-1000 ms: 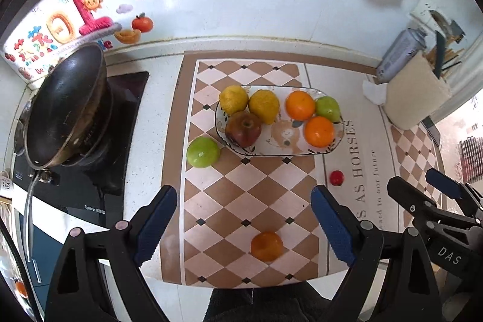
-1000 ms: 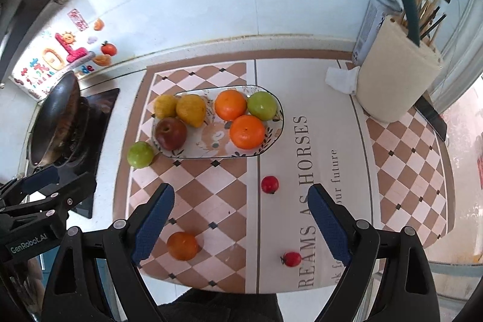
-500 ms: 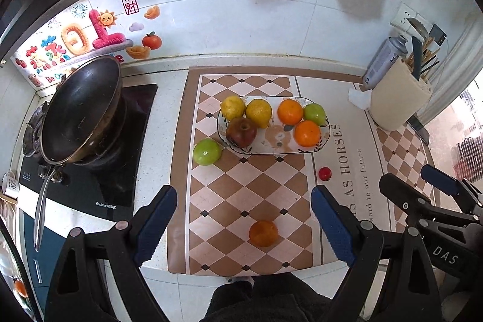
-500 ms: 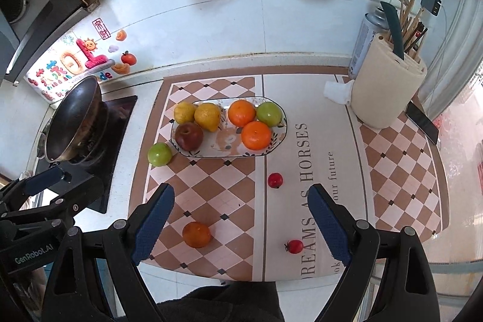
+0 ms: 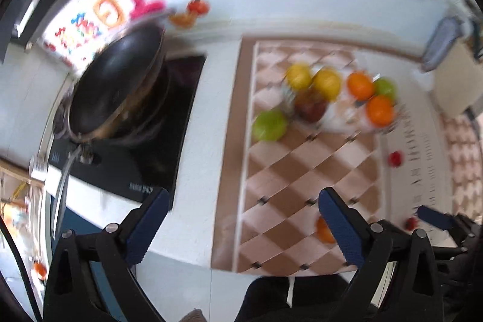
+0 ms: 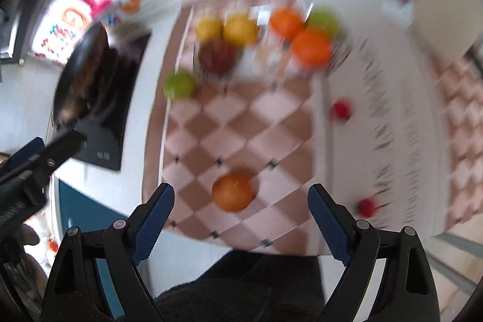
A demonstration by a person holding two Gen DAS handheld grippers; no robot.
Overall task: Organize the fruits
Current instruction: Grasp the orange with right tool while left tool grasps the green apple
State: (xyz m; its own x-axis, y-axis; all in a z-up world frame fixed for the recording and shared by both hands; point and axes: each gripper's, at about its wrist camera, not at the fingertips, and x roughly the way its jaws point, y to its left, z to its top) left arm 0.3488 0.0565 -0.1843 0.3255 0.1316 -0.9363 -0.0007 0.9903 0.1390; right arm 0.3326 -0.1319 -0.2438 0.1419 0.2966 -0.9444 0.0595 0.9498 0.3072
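Both views blurred. Right gripper (image 6: 240, 219) fingers spread wide, holding nothing; a loose orange (image 6: 232, 192) lies on the checked mat (image 6: 241, 122) just ahead, between them. Left gripper (image 5: 241, 227) likewise wide and empty. At 2 o'clock, two small red fruits (image 6: 341, 109) on the worktop (image 6: 145, 116). Farther, a green apple (image 6: 179, 85) beside the fruit plate (image 6: 265, 65). Pan (image 5: 117, 83) at 10 o'clock.

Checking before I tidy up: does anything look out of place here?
Yes. Four fruits lie loose on the mat, off the plate: a green apple, an orange and two small red fruits.
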